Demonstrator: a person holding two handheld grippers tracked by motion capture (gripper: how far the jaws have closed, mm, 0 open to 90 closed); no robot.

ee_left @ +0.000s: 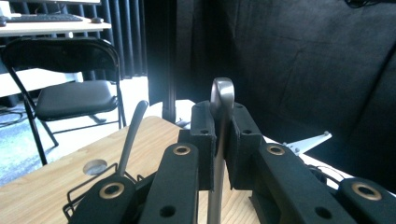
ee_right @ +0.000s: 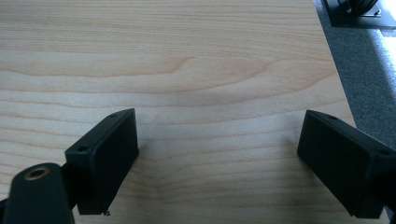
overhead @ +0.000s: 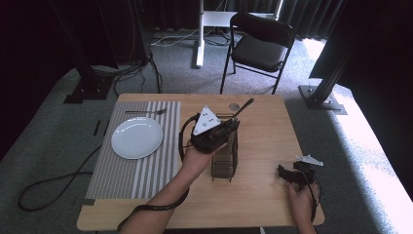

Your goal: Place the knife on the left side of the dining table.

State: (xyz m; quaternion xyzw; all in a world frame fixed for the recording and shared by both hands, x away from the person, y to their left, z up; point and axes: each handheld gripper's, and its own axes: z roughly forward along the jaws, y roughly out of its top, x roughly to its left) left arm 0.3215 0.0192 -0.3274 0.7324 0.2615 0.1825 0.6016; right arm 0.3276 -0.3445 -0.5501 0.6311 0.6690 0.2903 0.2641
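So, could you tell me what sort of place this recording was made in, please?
Probably a staged recording room, not a home: black curtains hang around it, metal stands flank a wooden table on grey carpet, and cables trail over the floor beside a folding chair.

This looks like a recording studio or lab, not a home. Black curtains (overhead: 272,12) hang along the far side at the top of the frame. Dark metal stands on base plates (overhead: 321,95) are at the upper left and right, and cables (overhead: 136,68) lie on the grey carpet (overhead: 44,131). A folding chair (overhead: 260,46) and one small wooden worktop (overhead: 263,146) stand in the middle.
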